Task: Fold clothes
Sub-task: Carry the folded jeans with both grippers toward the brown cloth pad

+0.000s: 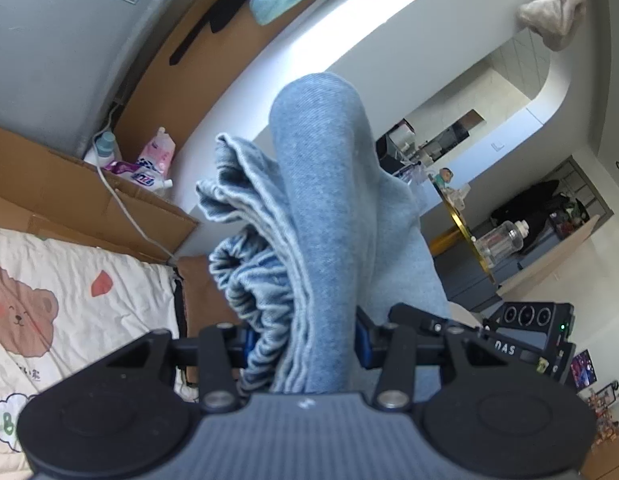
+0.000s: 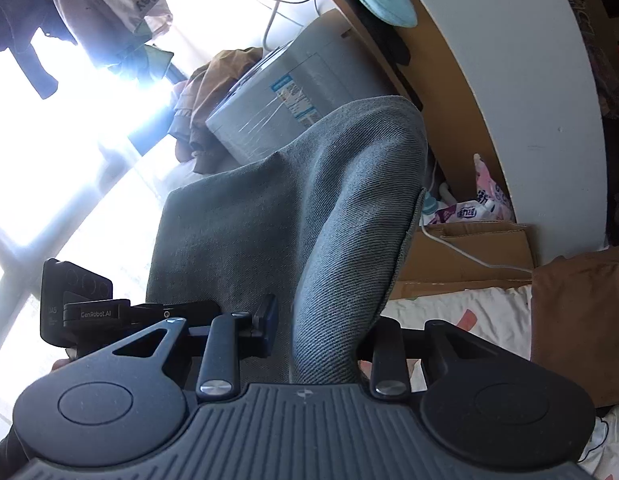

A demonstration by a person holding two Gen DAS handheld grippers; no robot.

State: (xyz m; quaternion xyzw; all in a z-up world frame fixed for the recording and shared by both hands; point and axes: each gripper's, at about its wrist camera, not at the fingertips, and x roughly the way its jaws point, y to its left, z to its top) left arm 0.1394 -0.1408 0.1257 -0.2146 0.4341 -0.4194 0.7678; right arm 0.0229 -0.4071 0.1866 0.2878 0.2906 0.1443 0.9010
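Two grippers clamp one blue denim garment (image 1: 321, 208): the left gripper (image 1: 305, 344) pinches bunched folds rising ahead of it, the right gripper (image 2: 321, 340) a smooth fold. Forward-left of the left gripper, a cardboard box (image 1: 121, 204) holds detergent pouches (image 1: 153, 164) and a bottle (image 1: 106, 145).

Bunched denim of the jeans (image 1: 309, 216) covers the left gripper's fingers (image 1: 360, 344) almost wholly. In the right wrist view the fabric hides one finger (the right-hand one), and window glare (image 2: 69, 128) washes out the scene behind
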